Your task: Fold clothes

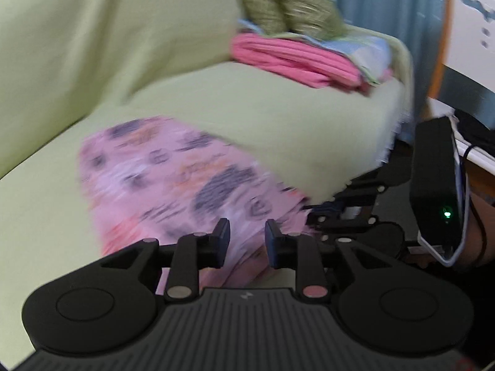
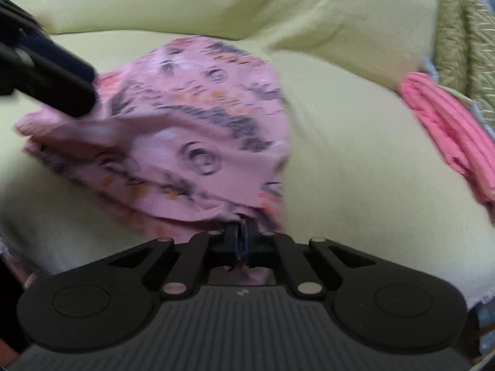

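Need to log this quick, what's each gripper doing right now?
Left gripper: open, holding nothing, above the pink patterned garment.
Right gripper: closed on the garment's edge.

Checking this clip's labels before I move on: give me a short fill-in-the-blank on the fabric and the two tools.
1. The right tool is ____ on the edge of the patterned pink garment.
2. The left tool has its jaws ____, with no cloth pinched.
3. The garment lies on a ____ sofa cover.
4. The folded plain pink cloth rests near the olive ____.

Missing words: shut; open; light green; cushions
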